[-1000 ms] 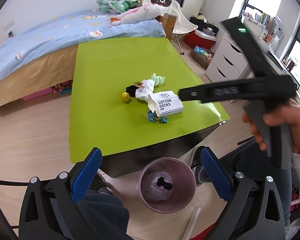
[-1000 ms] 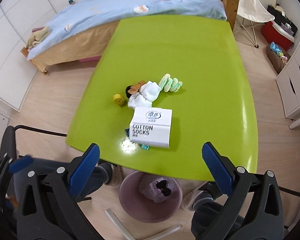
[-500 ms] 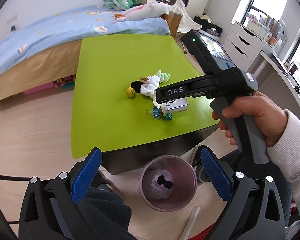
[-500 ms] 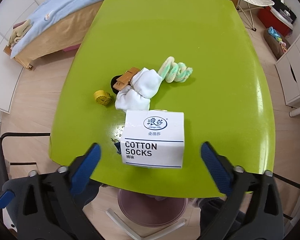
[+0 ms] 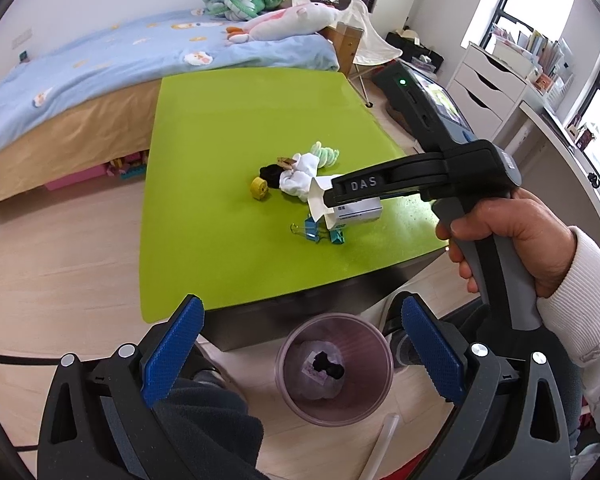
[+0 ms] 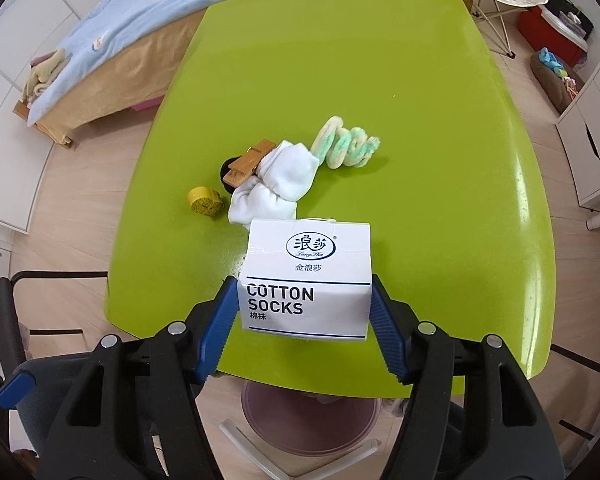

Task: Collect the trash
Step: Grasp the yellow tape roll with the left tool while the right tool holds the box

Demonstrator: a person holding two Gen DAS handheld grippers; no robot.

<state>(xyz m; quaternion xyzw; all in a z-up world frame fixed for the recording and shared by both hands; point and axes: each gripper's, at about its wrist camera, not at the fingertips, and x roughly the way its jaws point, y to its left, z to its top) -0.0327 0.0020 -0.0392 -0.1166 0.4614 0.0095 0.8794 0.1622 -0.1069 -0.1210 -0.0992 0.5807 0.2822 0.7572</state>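
Right gripper [image 6: 304, 316] closing on sock box [image 6: 306, 276], pads at its sides; left gripper [image 5: 300, 356] wide, empty above bin [image 5: 334, 368]. Bin holds some trash; box, socks, clips remain on tabletop [image 5: 220, 128].

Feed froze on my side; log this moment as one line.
right hand-held gripper: closing around cotton socks box | left hand-held gripper: open, empty, above bin

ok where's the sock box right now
The sock box sits on the green table near its front edge, between the closing pads of the right gripper, just in front of the white socks, with the bin on the floor below.
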